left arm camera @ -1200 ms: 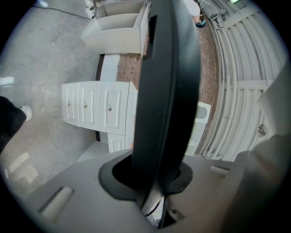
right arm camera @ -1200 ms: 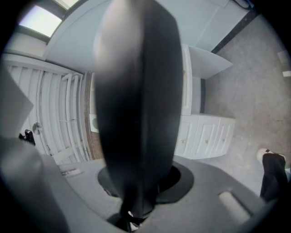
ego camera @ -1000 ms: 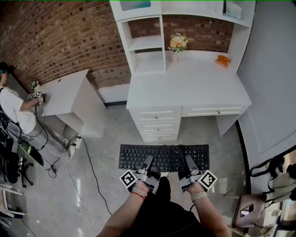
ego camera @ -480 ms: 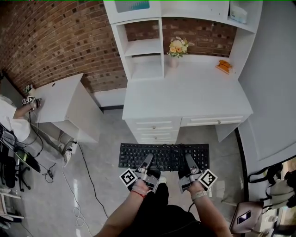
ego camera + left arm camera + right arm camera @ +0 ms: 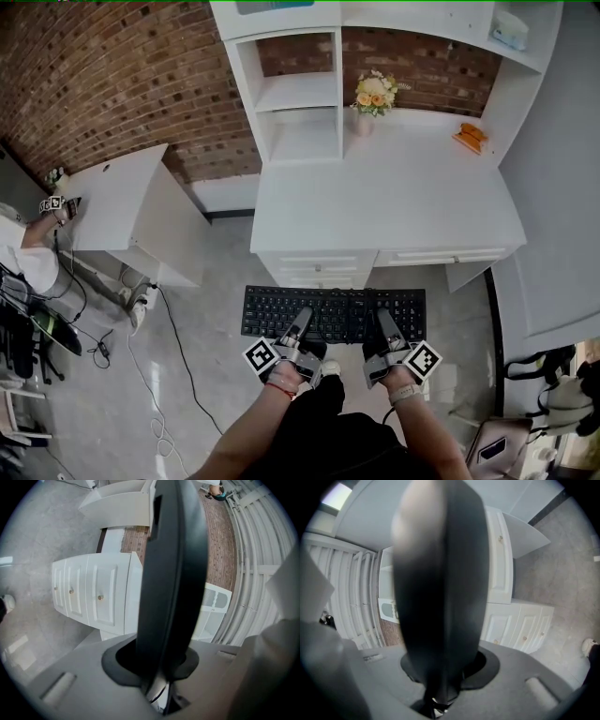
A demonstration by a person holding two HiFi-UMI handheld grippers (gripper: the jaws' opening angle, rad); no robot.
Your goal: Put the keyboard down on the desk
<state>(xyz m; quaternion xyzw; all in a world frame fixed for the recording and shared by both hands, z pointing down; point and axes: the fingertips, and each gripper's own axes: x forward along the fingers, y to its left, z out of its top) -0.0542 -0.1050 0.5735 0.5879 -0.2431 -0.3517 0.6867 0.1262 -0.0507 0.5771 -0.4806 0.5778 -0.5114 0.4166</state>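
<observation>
Keyboard: the flat black full-size keyboard (image 5: 333,313) hangs level in the air, keys up, over the grey floor (image 5: 206,328). It is on the near side of the desk, just before the drawer fronts (image 5: 319,265), and has not been set on the desk top.
Left gripper: the left gripper (image 5: 303,321) is clamped on the keyboard's near long edge, left of centre. In the left gripper view the dark slab stands edge-on between narrow-set jaws.
Right gripper: the right gripper (image 5: 383,323) holds the same edge, right of centre, with its jaws pressed on the slab likewise.
Desk: the white wooden desk (image 5: 394,187) with its shelf hutch stands against a red brick wall (image 5: 112,84).
On the desk: a small vase of pale orange flowers (image 5: 375,94) stands at the back, and an orange object (image 5: 471,137) lies at the right rear.
Beside: a smaller white table (image 5: 112,192) stands to the left, apart from the desk.
</observation>
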